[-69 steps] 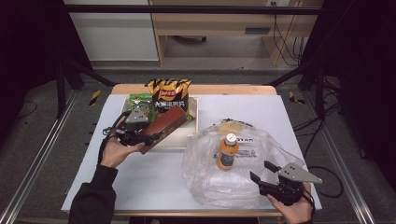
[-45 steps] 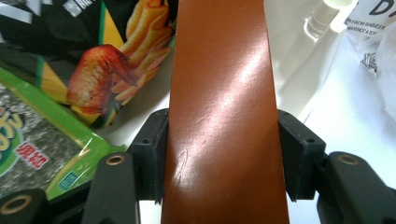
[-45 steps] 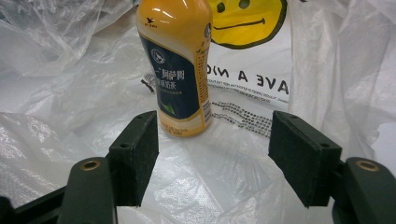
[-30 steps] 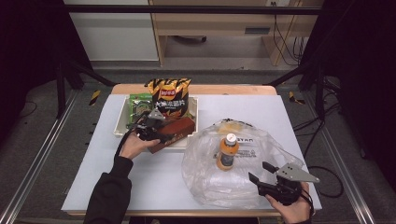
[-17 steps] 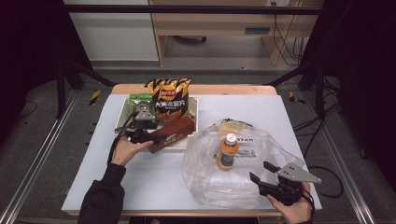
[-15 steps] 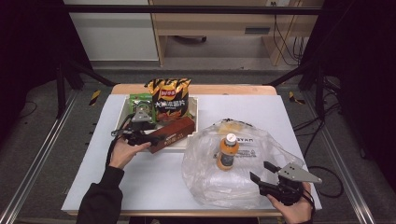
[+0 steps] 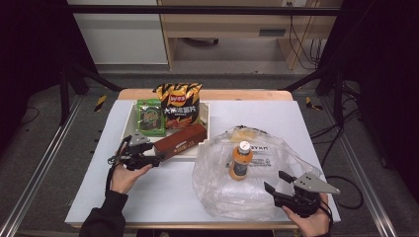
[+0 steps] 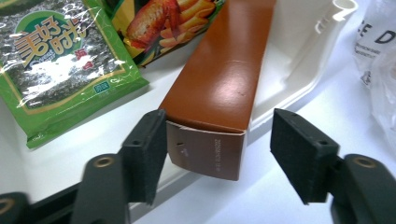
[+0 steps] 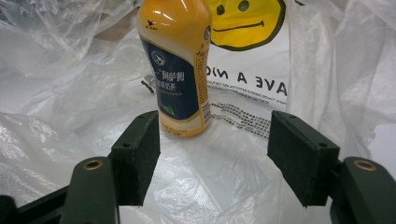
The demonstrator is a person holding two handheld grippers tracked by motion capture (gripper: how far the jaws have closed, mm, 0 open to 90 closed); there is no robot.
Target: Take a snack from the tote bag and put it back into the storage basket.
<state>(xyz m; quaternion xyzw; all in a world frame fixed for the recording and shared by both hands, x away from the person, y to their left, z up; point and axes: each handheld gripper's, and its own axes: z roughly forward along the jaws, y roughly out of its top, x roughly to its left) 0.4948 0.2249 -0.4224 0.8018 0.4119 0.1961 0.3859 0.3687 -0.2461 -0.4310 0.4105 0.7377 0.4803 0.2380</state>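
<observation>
Jaws of the left claw, just narrowed, straddle without gripping the near end of the long brown cardboard box, which runs away across the white tray's rim; right claw spread.

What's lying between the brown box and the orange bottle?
In the high view, the tray's white rim, a strip of bare table, then the clear bag under the bottle, right of the box.

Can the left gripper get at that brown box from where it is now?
Probably yes. The left gripper stands open with the brown box end between its jaws, one pad near its side, the other apart; nothing blocks it.
</observation>
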